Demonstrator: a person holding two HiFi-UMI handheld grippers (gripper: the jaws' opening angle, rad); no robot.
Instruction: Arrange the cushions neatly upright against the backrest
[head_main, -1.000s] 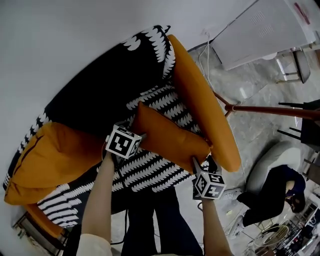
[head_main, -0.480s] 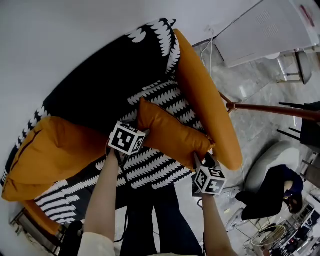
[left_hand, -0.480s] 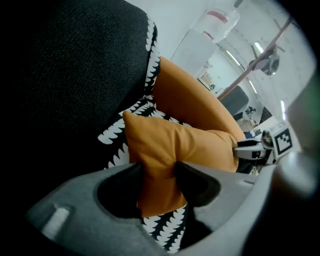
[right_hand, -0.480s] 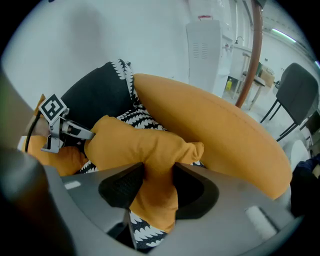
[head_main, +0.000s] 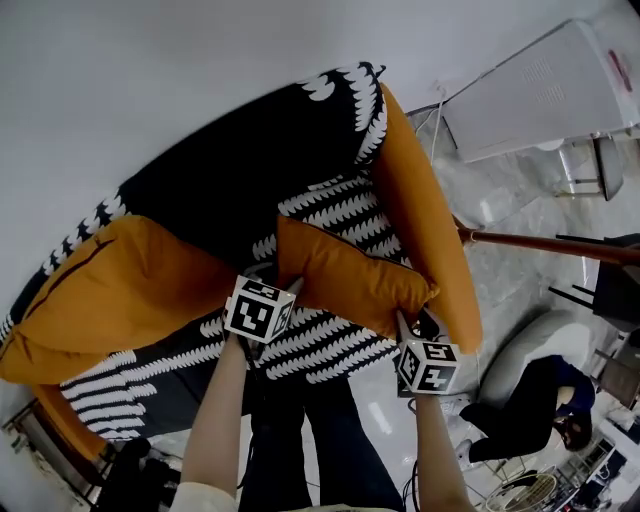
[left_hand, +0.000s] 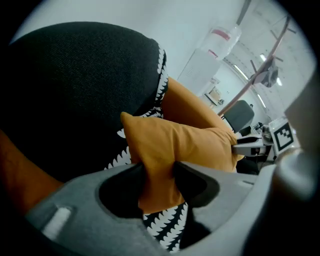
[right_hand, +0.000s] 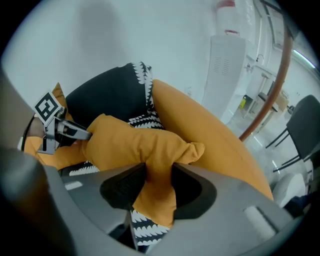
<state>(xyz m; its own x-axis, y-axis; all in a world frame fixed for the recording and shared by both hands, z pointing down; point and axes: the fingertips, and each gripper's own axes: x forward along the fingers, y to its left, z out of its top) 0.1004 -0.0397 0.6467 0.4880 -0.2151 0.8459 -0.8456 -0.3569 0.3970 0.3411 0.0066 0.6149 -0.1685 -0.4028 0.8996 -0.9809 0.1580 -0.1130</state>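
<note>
Left tongs (left_hand: 159, 181) and right tongs (right_hand: 159, 184) closing, pinching opposite ends of small orange cushion (head_main: 345, 280) above patterned seat (head_main: 325, 345). Its right end sits just beside orange armrest (head_main: 430, 240). Black backrest (head_main: 230, 190) is bare behind it. Only head view shows large orange cushion (head_main: 110, 300) whole, to the left.

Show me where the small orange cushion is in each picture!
Head view: the small cushion is in the middle.
Left gripper view: in the middle, stretching to the right.
Right gripper view: in the middle, a bit left.
Shared landmark: the black backrest, up and left of it in all three.
</note>
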